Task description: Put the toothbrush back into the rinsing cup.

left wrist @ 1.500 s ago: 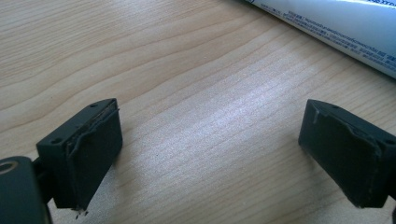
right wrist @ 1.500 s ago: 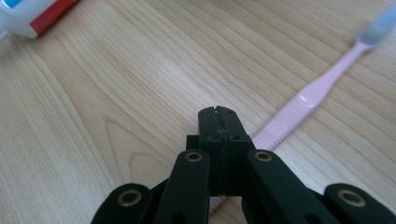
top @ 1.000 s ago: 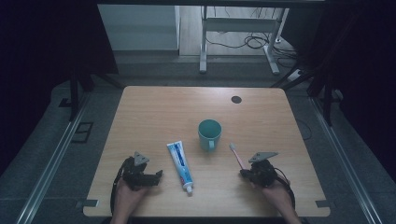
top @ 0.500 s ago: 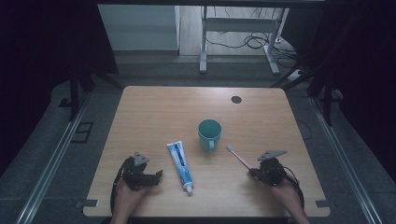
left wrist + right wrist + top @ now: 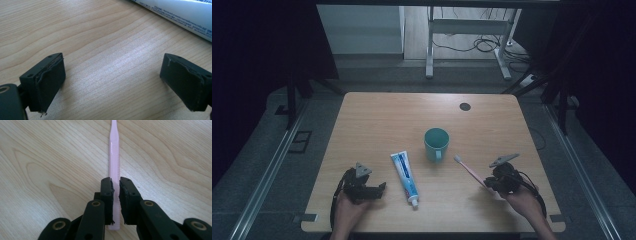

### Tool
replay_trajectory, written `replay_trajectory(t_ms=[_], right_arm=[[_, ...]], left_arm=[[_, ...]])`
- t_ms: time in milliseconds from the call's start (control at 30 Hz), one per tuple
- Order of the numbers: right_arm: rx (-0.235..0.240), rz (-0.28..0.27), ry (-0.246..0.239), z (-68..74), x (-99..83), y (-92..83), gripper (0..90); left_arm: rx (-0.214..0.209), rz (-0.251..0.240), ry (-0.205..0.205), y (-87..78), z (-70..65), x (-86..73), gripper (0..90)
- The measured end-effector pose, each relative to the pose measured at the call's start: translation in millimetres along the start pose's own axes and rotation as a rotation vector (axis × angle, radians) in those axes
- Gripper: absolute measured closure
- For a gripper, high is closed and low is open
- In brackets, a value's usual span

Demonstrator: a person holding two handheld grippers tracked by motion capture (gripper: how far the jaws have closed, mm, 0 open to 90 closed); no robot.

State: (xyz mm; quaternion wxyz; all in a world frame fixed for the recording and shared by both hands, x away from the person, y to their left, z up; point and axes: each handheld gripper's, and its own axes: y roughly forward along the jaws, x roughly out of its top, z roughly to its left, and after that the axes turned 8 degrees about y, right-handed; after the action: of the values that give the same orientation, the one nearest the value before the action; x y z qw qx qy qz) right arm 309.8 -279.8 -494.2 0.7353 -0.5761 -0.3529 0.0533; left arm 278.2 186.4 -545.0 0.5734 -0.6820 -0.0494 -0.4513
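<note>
A pink toothbrush lies flat on the wooden table, right of a teal cup. My right gripper hovers over the handle's near end. In the right gripper view its jaws stand a narrow slit apart, having just been opening, and the toothbrush handle runs below the gap, not pinched. A white and blue toothpaste tube lies left of the cup. My left gripper rests on the table left of the tube, and in its own view the jaws are wide open on bare wood, the tube beyond.
A small dark round hole sits near the table's far edge. Beyond the table stand a metal frame and cables on the floor. The table's front edge runs just below both hands.
My right gripper has drawn back to the right along the toothbrush handle and risen a little. The toothbrush stays where it lay. The left gripper has not moved.
</note>
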Motion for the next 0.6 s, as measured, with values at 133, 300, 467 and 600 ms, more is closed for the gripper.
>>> replay_trajectory(t_ms=[133, 300, 467, 600], right_arm=[[-0.013, 0.052, -0.014, 1.0, 9.0, 3.2, 78.5], [-0.013, 0.129, -0.043, 5.5, 23.1, 10.1, 76.5], [-0.024, 0.197, -0.063, 9.4, 37.8, 15.6, 73.6], [-0.033, 0.248, -0.077, 10.9, 48.5, 20.2, 71.9]], left_arm=[[0.0, 0.0, 0.0, 0.0, 0.0, 0.0, 6.3], [0.0, -0.001, 0.0, 0.0, 0.0, 0.0, 6.2], [0.0, 0.0, 0.0, 0.0, 0.1, 0.0, 6.3], [0.0, 0.0, 0.0, 0.0, 0.0, 0.0, 6.3]])
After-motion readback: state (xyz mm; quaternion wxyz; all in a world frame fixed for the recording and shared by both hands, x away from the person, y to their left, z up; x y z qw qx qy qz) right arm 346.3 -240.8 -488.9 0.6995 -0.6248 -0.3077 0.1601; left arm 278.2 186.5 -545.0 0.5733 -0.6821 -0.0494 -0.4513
